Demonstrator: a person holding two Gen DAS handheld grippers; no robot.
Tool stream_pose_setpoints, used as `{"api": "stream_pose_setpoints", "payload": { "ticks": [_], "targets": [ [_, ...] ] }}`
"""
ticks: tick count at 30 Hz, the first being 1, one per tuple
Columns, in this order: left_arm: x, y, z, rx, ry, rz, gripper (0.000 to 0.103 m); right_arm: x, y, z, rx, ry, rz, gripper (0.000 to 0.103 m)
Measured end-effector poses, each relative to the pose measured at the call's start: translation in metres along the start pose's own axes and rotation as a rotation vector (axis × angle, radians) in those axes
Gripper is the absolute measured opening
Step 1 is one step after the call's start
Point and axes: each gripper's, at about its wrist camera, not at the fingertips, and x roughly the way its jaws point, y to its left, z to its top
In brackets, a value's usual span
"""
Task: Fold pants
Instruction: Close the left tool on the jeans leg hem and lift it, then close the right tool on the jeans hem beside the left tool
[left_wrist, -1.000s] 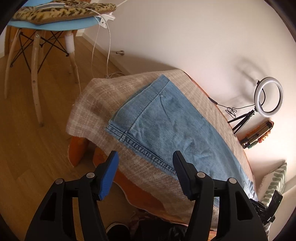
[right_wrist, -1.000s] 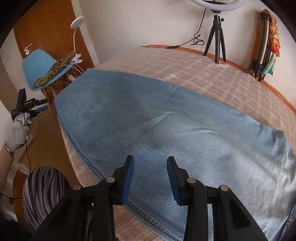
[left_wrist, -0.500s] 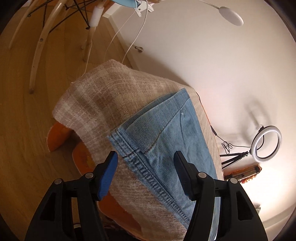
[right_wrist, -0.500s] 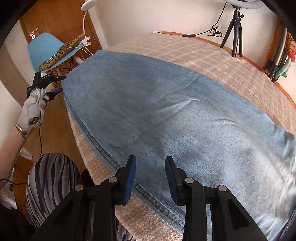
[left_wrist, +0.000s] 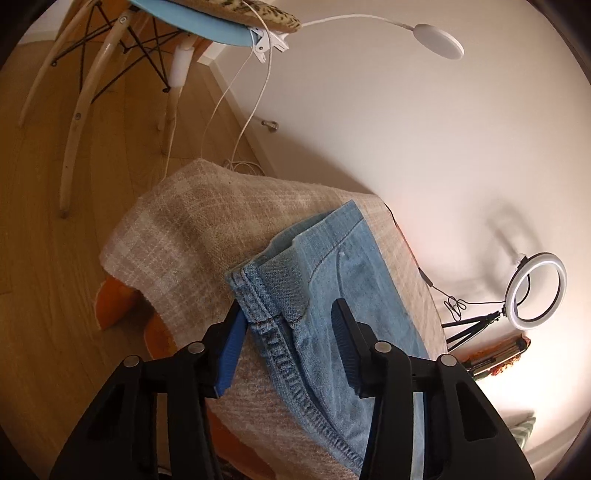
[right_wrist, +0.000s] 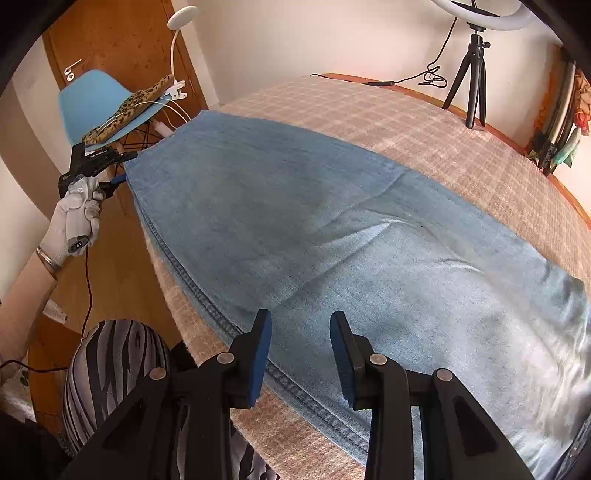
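Note:
Light blue jeans (right_wrist: 332, 229) lie flat along a table covered with a beige checked cloth (right_wrist: 461, 147). In the left wrist view the hem end of the jeans (left_wrist: 325, 295) lies at the table's end. My left gripper (left_wrist: 288, 325) is open, its jaws either side of the hem corner with the stitched seam between them. It also shows in the right wrist view (right_wrist: 114, 173), held in a white glove at the far left end of the jeans. My right gripper (right_wrist: 299, 328) is open above the near seam of the jeans, at mid-length.
A blue chair (left_wrist: 207, 29) with a leopard cushion and a clip lamp (left_wrist: 439, 40) stands beyond the table's end. A ring light on a tripod (right_wrist: 472, 62) stands at the table's far side. Striped trousers of the person (right_wrist: 110, 369) are at the near edge.
My left gripper has moved down and in to the hem corner, which now lies between its jaws. My right gripper has drifted slightly toward the near seam. Both stay open.

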Motion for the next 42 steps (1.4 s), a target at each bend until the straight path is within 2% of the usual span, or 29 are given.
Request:
{"api": "stream_pose_setpoints", "payload": {
  "ticks": [4,6,8,9,10,16,20,24,27,31,34,39,42],
  "targets": [
    [0.003,-0.015,0.002,0.084,0.000,0.051,0.034,-0.001,0.000,0.002,0.006,-0.002,0.004,0.034],
    [0.009,-0.017,0.003,0.086,0.021,0.067,0.034,-0.001,0.000,0.005,0.003,-0.002,0.003,0.034],
    [0.011,-0.019,0.003,0.105,0.000,0.075,0.033,-0.002,0.001,0.009,0.002,-0.005,0.002,0.034],
    [0.011,-0.024,0.003,0.126,-0.007,0.070,0.023,-0.003,0.001,0.011,0.006,-0.008,0.002,0.034],
    [0.010,-0.029,0.002,0.158,-0.009,0.057,0.013,-0.003,0.000,0.014,0.013,-0.011,0.006,0.034],
    [0.000,-0.083,-0.014,0.421,-0.063,0.009,0.013,-0.003,-0.005,0.035,0.062,-0.024,0.037,0.038],
    [0.000,-0.115,-0.032,0.580,-0.051,-0.030,0.013,0.003,0.000,0.062,0.070,-0.023,0.061,0.044],
    [0.002,-0.131,-0.051,0.684,-0.028,-0.058,0.013,0.012,0.010,0.105,0.068,-0.043,0.111,0.045],
    [0.004,-0.138,-0.065,0.743,-0.015,-0.071,0.013,0.025,0.019,0.147,0.084,-0.064,0.173,0.069],
    [0.004,-0.143,-0.077,0.785,-0.017,-0.076,0.013,0.051,0.043,0.211,0.083,-0.054,0.280,0.069],
    [0.003,-0.143,-0.084,0.792,-0.028,-0.073,0.013,0.076,0.077,0.259,0.038,-0.029,0.327,0.069],
    [0.004,-0.140,-0.097,0.810,-0.042,-0.081,0.013,0.124,0.157,0.319,-0.153,0.057,0.300,0.069],
    [0.007,-0.137,-0.099,0.800,-0.040,-0.093,0.013,0.154,0.196,0.341,-0.234,0.108,0.239,0.069]
  ]
}}
